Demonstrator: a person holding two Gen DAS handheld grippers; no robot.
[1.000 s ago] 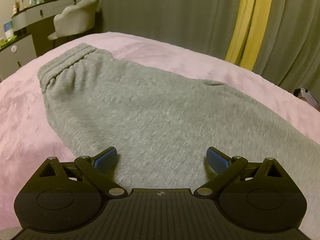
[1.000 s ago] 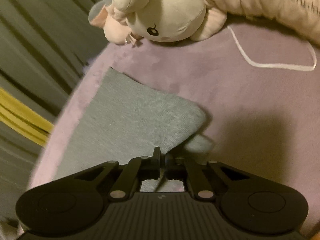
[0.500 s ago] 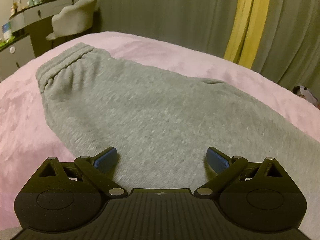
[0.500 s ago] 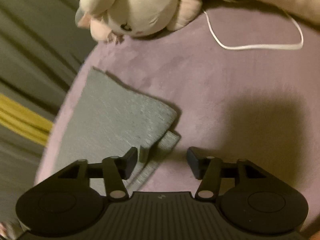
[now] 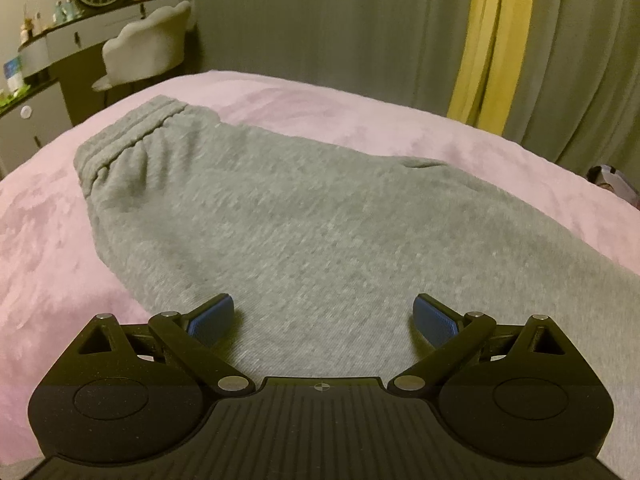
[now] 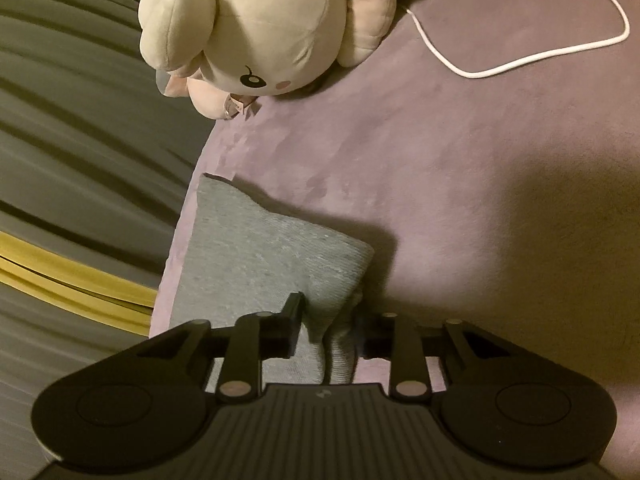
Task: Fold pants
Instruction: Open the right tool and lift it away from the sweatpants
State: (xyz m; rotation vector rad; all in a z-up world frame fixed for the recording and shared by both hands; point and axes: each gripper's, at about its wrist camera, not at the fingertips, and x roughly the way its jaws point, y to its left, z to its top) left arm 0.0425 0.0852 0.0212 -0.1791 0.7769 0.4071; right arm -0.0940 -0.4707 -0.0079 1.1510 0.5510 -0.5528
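Note:
Grey sweatpants [image 5: 304, 216] lie flat on a pink bed [image 5: 360, 108], with the elastic waistband [image 5: 132, 136] at the far left. My left gripper [image 5: 323, 314] is open and empty, low over the middle of the pants. In the right wrist view the leg end of the pants [image 6: 272, 256] lies near the bed's left edge. My right gripper [image 6: 330, 320] has its jaws close together around a bunched fold of the leg's hem [image 6: 340, 344]. The right fingertip is hidden behind the cloth.
A cream plush toy [image 6: 256, 28] lies on the bed beyond the leg end. A white cable [image 6: 520, 60] curls at the upper right. Grey and yellow curtains [image 5: 496, 40] hang behind the bed. A vanity with a chair [image 5: 144, 56] stands far left.
My right gripper opened half a second ago and has now closed again on the hem, bunching it. The left gripper stayed open and shifted only slightly over the pants.

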